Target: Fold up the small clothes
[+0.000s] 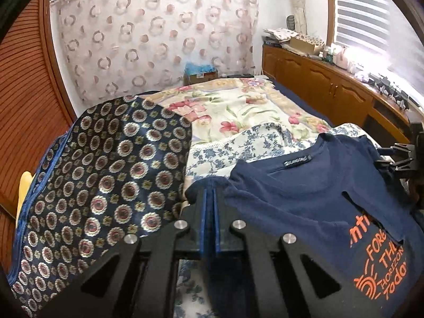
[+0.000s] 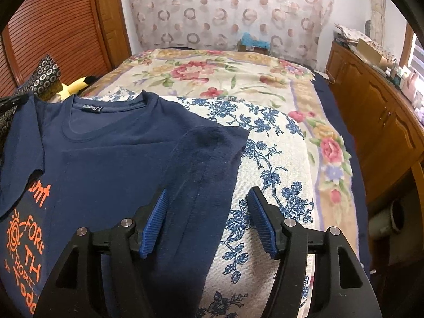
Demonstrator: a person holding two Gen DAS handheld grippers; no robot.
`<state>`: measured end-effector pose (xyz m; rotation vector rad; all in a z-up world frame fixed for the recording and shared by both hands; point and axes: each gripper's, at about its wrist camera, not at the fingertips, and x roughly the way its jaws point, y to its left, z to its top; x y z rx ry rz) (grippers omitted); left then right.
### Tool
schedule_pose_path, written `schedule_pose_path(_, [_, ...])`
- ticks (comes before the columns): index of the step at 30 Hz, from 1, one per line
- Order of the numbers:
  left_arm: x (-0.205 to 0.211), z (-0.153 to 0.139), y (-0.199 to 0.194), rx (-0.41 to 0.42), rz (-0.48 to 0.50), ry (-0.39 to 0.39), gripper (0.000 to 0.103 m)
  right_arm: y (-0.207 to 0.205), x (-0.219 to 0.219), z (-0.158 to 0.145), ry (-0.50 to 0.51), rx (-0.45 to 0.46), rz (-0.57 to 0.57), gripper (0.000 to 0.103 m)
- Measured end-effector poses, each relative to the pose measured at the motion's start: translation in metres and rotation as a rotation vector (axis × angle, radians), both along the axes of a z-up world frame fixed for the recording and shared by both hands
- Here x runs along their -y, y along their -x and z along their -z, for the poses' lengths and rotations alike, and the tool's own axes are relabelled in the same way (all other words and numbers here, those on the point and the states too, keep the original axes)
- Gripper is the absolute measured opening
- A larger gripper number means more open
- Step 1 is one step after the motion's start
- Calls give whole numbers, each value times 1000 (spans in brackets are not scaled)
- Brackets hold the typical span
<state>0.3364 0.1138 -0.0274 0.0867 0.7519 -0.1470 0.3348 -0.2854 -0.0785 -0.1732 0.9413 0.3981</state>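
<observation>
Navy T-shirt (image 2: 106, 153): spread on blue-flowered cloth (image 2: 270, 159) on the bed. Left gripper (image 1: 210, 198): jaws closed on the shirt's left sleeve edge. Right gripper (image 2: 208, 217): jaws apart, right sleeve lying between them, ungripped.

Bedroom: circle-patterned curtain (image 1: 159, 31), wooden cabinets (image 1: 318, 79)

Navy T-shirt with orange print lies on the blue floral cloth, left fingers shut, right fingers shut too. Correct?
Not quite. The right gripper is open: the right wrist view shows its blue fingers spread apart over the T-shirt sleeve and the blue floral cloth. The left gripper is shut, as you said.
</observation>
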Motion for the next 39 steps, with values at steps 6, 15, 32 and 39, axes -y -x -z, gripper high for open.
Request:
schedule_pose_path(6, [-1, 4, 4, -13, 8, 5, 2, 0, -1, 0, 5, 3, -6, 64])
schedule_pose_path(15, [16, -10, 19, 18, 40, 26, 2, -8, -9, -4, -27, -15, -52, 5])
schedule_pose_path(32, [31, -61, 151, 147, 111, 63, 2, 93, -19, -89, -127, 207, -126, 3])
schedule_pose_path(39, [23, -63, 228, 167, 90, 79, 1, 150, -6, -95, -140, 199, -134, 3])
